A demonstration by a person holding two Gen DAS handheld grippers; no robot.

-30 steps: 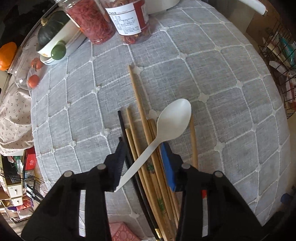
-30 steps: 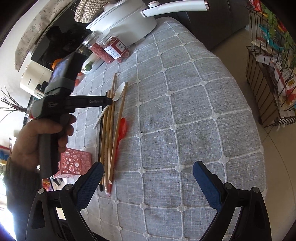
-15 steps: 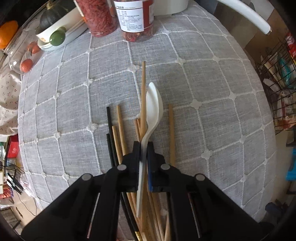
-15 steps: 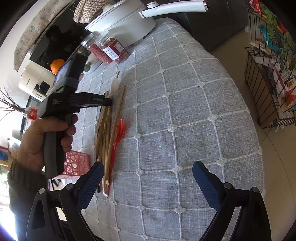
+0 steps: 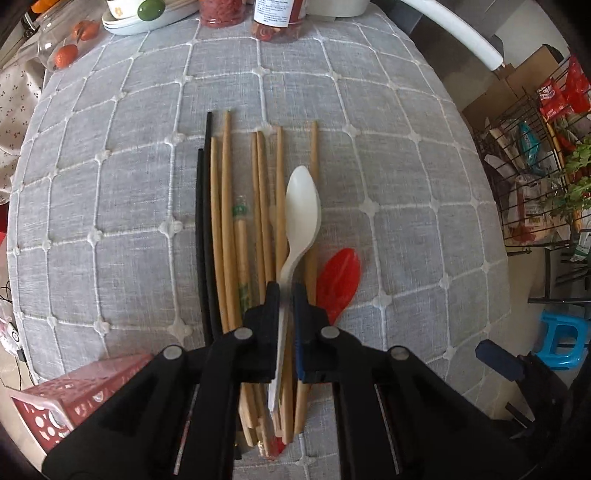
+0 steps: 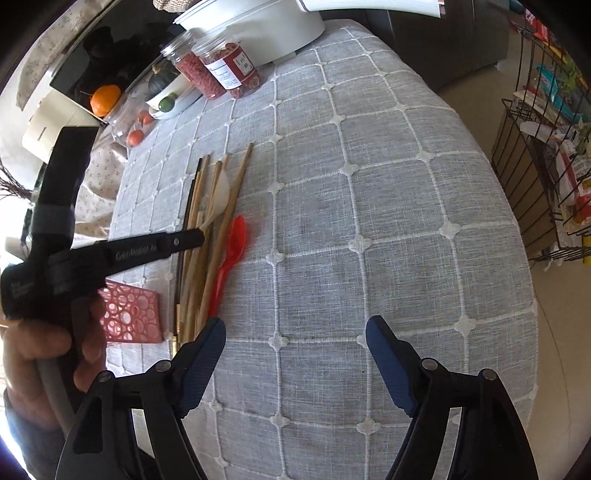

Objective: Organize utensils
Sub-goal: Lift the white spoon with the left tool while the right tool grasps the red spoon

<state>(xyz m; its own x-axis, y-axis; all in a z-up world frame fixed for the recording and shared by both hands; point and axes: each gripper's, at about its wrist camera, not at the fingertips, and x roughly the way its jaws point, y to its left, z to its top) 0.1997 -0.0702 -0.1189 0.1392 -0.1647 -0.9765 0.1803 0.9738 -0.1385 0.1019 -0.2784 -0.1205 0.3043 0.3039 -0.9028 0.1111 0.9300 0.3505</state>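
My left gripper is shut on the handle of a white plastic spoon, whose bowl points away over a row of wooden chopsticks and two black ones on the grey tablecloth. A red spoon lies just right of the bundle. In the right wrist view the left gripper sits above the chopsticks and the red spoon lies beside them. My right gripper hovers over bare cloth with nothing between its fingers; its jaws are closing.
A pink perforated basket stands at the table's near-left edge. Jars of red food, a white pot and a fruit plate crowd the far side. A wire rack stands off to the right.
My left gripper closed on the white spoon's handle and carried it toward the near side, over the chopsticks. My right gripper's fingers have drawn closer together.
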